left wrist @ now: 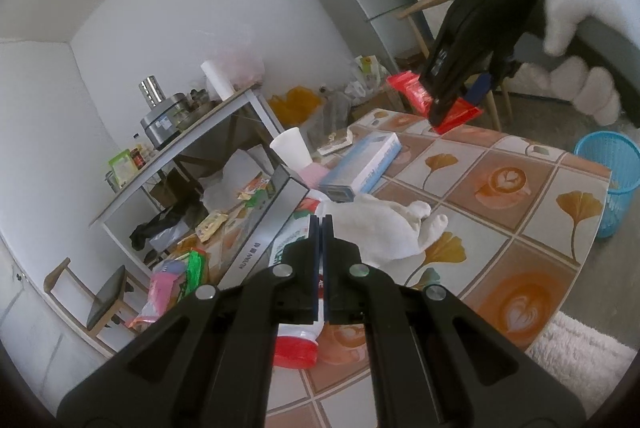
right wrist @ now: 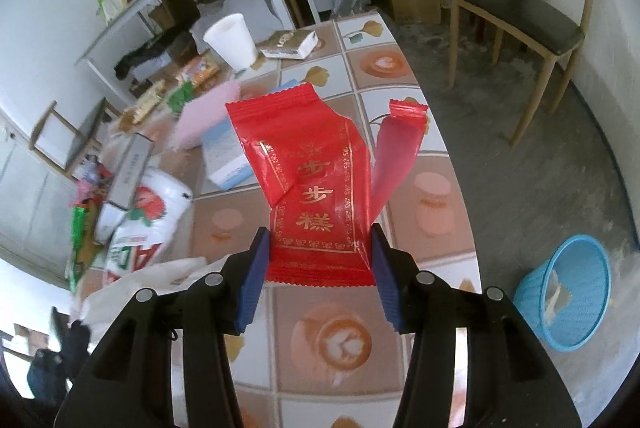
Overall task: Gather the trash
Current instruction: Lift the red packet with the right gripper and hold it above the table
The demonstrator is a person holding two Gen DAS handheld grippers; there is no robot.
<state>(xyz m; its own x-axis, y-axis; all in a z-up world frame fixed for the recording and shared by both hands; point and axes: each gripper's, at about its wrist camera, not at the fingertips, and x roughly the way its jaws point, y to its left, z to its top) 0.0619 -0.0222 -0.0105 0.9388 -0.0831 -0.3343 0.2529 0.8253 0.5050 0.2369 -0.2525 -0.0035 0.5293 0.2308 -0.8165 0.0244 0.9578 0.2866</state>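
A red snack wrapper (right wrist: 316,188) with gold lettering hangs between the blue pads of my right gripper (right wrist: 319,232), which is shut on its lower edges above the patterned table (right wrist: 440,196). A torn strip of the wrapper sticks up on the right. In the left wrist view the right gripper (left wrist: 440,116) holds the red wrapper (left wrist: 412,90) over the table's far edge, in a white-gloved hand (left wrist: 580,84). My left gripper (left wrist: 320,218) is shut with nothing in it, above a white bottle with a red cap (left wrist: 298,344).
A blue mesh basket (right wrist: 568,292) stands on the floor right of the table. On the table lie a white cloth (left wrist: 388,224), a blue box (left wrist: 364,164), a paper cup (right wrist: 232,38), a long grey box and snack packets. A wooden chair (right wrist: 516,16) stands behind.
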